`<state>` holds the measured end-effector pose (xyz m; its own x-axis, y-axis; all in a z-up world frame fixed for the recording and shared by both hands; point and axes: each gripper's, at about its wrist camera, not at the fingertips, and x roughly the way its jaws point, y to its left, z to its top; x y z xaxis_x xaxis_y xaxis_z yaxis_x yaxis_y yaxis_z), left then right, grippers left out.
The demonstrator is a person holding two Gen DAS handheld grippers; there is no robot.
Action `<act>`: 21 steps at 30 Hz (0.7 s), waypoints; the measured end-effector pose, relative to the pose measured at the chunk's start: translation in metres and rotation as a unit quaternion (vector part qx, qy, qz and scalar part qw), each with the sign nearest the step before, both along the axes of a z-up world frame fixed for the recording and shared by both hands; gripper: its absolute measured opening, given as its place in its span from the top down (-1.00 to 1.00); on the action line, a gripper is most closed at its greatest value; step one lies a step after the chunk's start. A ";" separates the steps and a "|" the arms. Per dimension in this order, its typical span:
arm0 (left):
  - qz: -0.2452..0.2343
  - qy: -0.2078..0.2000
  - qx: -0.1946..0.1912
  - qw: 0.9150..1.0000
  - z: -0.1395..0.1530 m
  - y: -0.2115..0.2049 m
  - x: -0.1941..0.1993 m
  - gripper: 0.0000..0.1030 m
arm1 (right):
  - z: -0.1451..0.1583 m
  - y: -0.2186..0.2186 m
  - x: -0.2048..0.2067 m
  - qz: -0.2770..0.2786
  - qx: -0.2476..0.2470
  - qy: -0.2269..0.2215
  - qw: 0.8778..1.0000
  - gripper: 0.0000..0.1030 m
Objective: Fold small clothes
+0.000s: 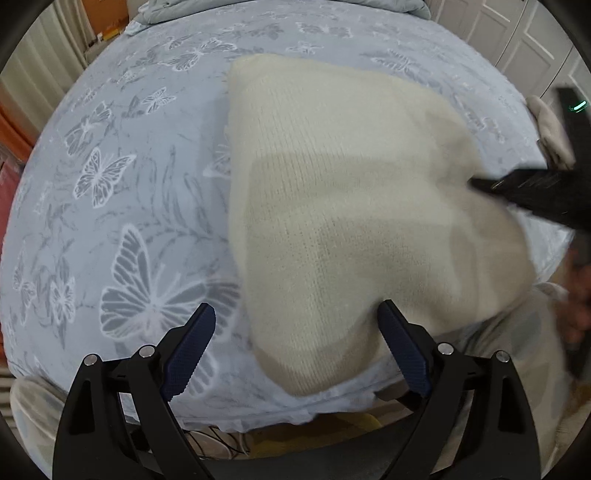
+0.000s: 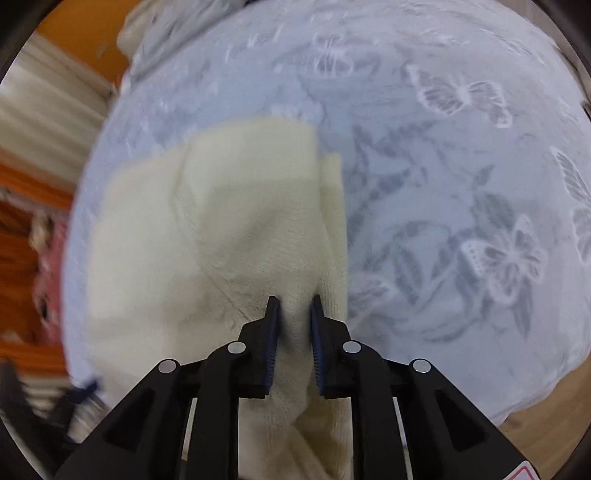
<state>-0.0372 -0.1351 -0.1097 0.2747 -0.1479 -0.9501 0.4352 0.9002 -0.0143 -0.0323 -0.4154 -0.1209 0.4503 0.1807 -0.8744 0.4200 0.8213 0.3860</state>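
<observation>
A cream knit garment (image 1: 332,192) lies partly folded on a pale blue bedspread with butterfly prints (image 1: 110,166). In the left wrist view my left gripper (image 1: 297,317) stands open just above the garment's near corner, one finger on each side of it, pads not pressing. My right gripper (image 1: 517,192) comes in from the right onto the garment's edge. In the right wrist view the right gripper (image 2: 295,306) is shut on a raised fold of the cream knit garment (image 2: 221,206), which bunches between the pads and hangs down under the fingers.
Crumpled pale bedding (image 1: 258,7) lies at the far end of the bed. Another cream cloth (image 1: 550,129) sits near the right edge. White cupboard doors (image 1: 535,44) stand beyond it. Orange furniture (image 2: 29,229) is on the left, wooden floor (image 2: 554,406) below the bed's edge.
</observation>
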 end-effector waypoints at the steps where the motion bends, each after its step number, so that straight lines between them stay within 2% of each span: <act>1: -0.001 0.000 0.003 1.000 -0.001 0.000 0.001 -0.69 | 0.013 0.003 -0.005 -0.005 -0.013 -0.018 1.000 0.71; 2: 0.000 0.002 0.001 1.000 -0.001 0.002 0.001 -0.70 | 0.035 0.011 -0.010 0.005 -0.024 -0.043 0.999 0.69; 4: 0.006 0.007 -0.007 1.000 -0.002 0.004 0.001 -0.71 | 0.045 0.026 -0.011 0.034 -0.034 -0.043 0.998 0.69; 6: 0.007 0.008 -0.007 1.000 -0.003 0.004 0.002 -0.72 | 0.019 0.040 -0.005 0.076 -0.048 0.019 0.996 0.72; 7: 0.006 0.008 -0.005 1.000 -0.004 0.003 0.002 -0.72 | -0.004 0.042 -0.003 0.090 -0.064 0.062 0.992 0.75; 8: 0.006 0.008 -0.003 1.000 -0.004 0.003 0.002 -0.72 | -0.030 0.045 0.000 0.104 -0.082 0.081 0.988 0.77; 9: 0.006 0.010 -0.004 1.000 -0.003 0.002 0.002 -0.72 | -0.031 0.048 0.000 0.098 -0.086 0.072 0.989 0.77; 11: 0.004 0.011 -0.005 1.000 0.001 0.003 0.001 -0.72 | -0.012 0.048 0.003 0.083 -0.075 0.081 0.990 0.76; 13: 0.001 0.002 -0.006 1.000 0.006 0.004 -0.001 -0.72 | 0.022 0.055 0.000 0.086 -0.091 0.049 0.991 0.75; 14: 0.000 0.000 -0.007 1.000 0.007 0.005 -0.002 -0.72 | 0.028 0.061 0.000 0.094 -0.097 0.048 0.990 0.75; 16: 0.002 -0.003 -0.009 1.000 0.008 0.007 -0.003 -0.72 | 0.014 0.069 -0.003 0.111 -0.110 0.078 0.985 0.75; 18: 0.006 0.001 -0.008 1.000 0.006 0.007 -0.001 -0.72 | -0.026 0.076 -0.003 0.129 -0.130 0.115 0.976 0.79; 20: 0.011 0.006 -0.010 1.000 0.006 0.008 0.000 -0.72 | -0.020 0.081 -0.008 0.129 -0.145 0.099 0.976 0.79; 21: 0.013 0.007 -0.011 1.000 0.007 0.008 0.000 -0.72 | -0.007 0.083 -0.009 0.127 -0.136 0.093 0.978 0.69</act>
<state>-0.0372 -0.1270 -0.1028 0.2655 -0.1612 -0.9505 0.4121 0.9103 -0.0393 -0.0415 -0.3327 -0.1277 0.2492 0.0158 -0.9683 0.2307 0.9701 0.0752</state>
